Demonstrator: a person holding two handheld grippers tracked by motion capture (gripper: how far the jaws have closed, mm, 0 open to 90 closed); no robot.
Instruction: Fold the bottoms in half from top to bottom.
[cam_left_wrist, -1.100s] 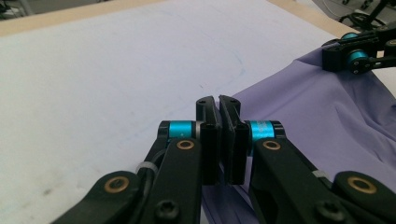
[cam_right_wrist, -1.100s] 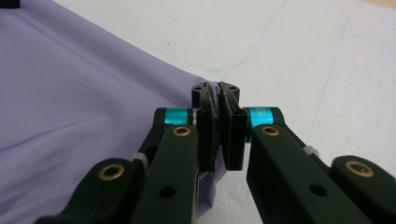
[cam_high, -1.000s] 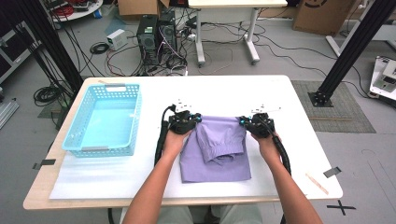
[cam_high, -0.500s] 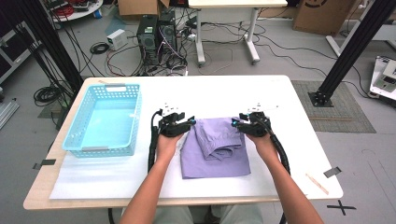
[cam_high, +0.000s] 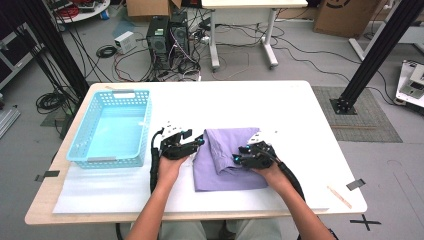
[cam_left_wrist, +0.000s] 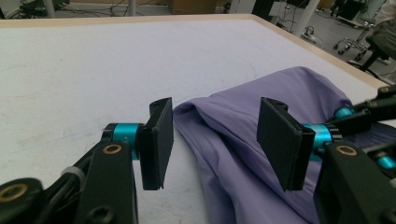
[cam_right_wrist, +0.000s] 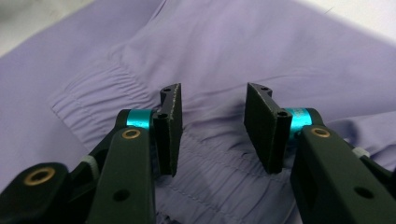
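Note:
A folded purple garment with an elastic waistband lies flat on the white table. My left gripper sits at the garment's left edge, open. Its jaws have just been opening, and the cloth's folded edge lies loose on the table between and beyond them. My right gripper hovers over the middle of the garment, open. Its jaws have just been closing a little, with the waistband beneath them and no cloth pinched. The left gripper view and the right gripper view both show a gap between the pads.
A light blue plastic basket stands on the left part of the table, close to my left gripper. A thin wooden stick lies near the front right corner. A white sheet covers the table's front left.
Both grippers, shut at the garment's top corners a second ago, have opened and let go. Both drew back toward the person, and the right one moved inward over the cloth.

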